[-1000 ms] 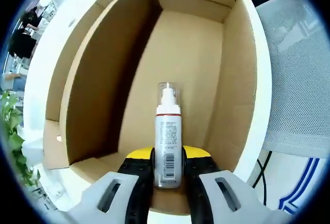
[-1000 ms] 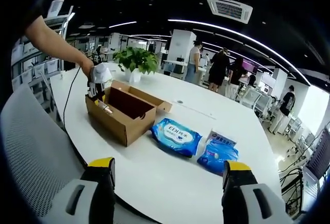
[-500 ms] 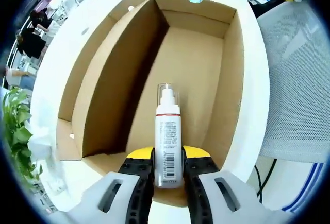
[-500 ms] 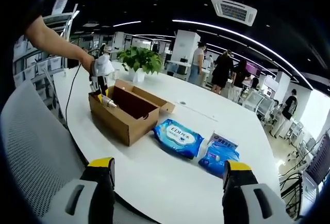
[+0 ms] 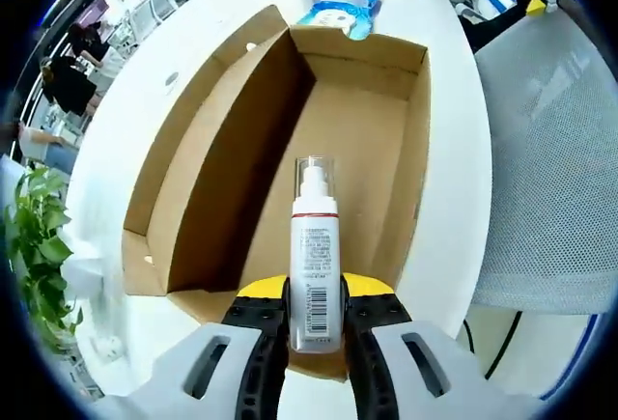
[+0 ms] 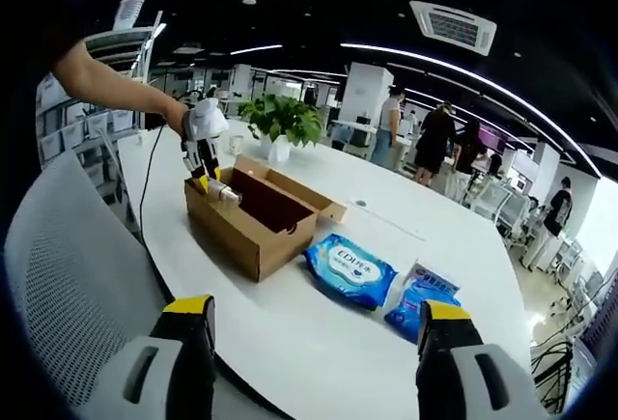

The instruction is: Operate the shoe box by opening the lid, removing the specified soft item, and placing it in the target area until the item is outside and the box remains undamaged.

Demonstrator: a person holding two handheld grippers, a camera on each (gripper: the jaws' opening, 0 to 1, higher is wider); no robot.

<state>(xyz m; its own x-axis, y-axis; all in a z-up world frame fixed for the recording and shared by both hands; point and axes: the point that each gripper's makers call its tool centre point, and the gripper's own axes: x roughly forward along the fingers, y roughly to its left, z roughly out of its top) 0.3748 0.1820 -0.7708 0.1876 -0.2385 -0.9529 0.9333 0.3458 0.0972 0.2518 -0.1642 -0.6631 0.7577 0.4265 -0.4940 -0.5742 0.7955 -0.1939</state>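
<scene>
My left gripper (image 5: pixel 316 296) is shut on a white spray bottle (image 5: pixel 315 246) with a clear cap and a barcode label. It holds the bottle above the open brown shoe box (image 5: pixel 212 150), whose inside looks bare. In the right gripper view the box (image 6: pixel 253 232) stands on the white table (image 6: pixel 319 352), and the left gripper (image 6: pixel 205 159) holds the bottle (image 6: pixel 225 194) over the box's near-left end. My right gripper (image 6: pixel 319 338) stands open near the table's front edge, nothing between its fingers.
Two blue wipe packs (image 6: pixel 352 267) (image 6: pixel 423 296) lie right of the box, and one wipe pack (image 5: pixel 343 0) shows beyond its far end. A potted plant (image 6: pixel 285 119) stands behind. A grey mesh chair (image 6: pixel 68 275) is at the table's side. People stand far back.
The left gripper has risen with the bottle, so the box looks smaller and more of the table shows around it. The right gripper stays open; its view shifted slightly.
</scene>
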